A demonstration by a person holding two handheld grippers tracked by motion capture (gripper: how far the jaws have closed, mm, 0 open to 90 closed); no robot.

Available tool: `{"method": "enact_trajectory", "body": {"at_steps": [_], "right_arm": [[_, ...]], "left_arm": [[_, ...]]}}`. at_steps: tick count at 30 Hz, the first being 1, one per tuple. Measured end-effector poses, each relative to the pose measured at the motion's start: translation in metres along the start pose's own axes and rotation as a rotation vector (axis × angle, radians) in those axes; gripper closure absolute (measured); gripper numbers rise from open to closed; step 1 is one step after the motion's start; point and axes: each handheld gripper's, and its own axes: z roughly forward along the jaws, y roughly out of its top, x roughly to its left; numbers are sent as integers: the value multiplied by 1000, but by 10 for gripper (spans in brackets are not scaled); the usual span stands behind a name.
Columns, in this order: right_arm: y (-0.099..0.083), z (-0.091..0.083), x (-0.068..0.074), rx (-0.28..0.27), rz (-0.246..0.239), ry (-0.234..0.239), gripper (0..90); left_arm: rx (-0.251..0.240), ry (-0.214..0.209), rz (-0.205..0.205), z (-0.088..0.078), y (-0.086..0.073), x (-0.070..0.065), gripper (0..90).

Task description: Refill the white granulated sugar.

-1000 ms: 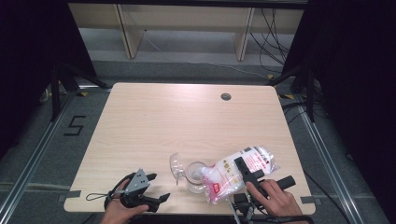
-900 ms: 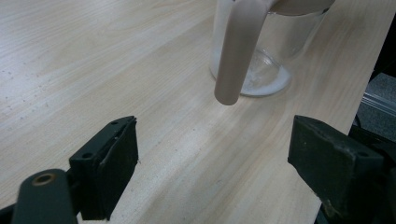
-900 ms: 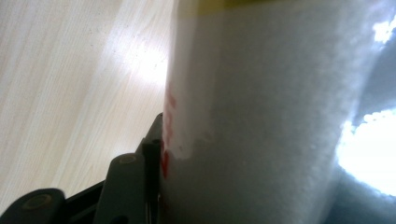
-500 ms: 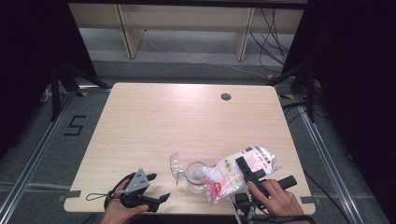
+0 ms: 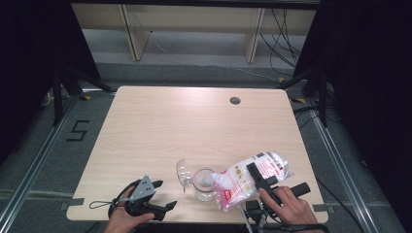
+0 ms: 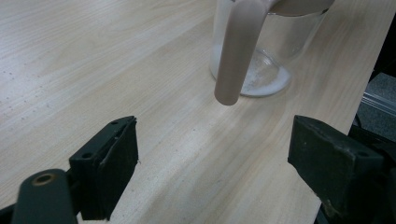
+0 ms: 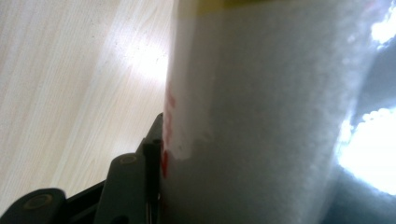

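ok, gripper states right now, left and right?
Left gripper: open, nothing between the jaws, resting near the glass jar.
Right gripper: shut on the bag of white powder, tilted over the jar.

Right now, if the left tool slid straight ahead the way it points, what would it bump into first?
Probably the glass jar. In the left gripper view the left tool stands open over bare table, with the jar ahead between its jaws. The jar's hanging lid clasp looks nearest, though depth is hard to judge.
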Motion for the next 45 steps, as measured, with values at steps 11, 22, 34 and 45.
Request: {"method": "enact_trajectory", "body": {"at_steps": [11,22,34,45], "right_arm": [[-1,-1,0,9,8,4,519],[-1,-1,-2,16,-32,11,521],[4,-1,-2,9,-86,2,521],[4,0,-1,14,-86,-1,524]], "left_arm": [[0,1,0,0,0,0,157],[0,1,0,0,0,0,157],[0,-6,-1,0,0,0,157],[-1,-6,-2,0,0,0,158]]}}
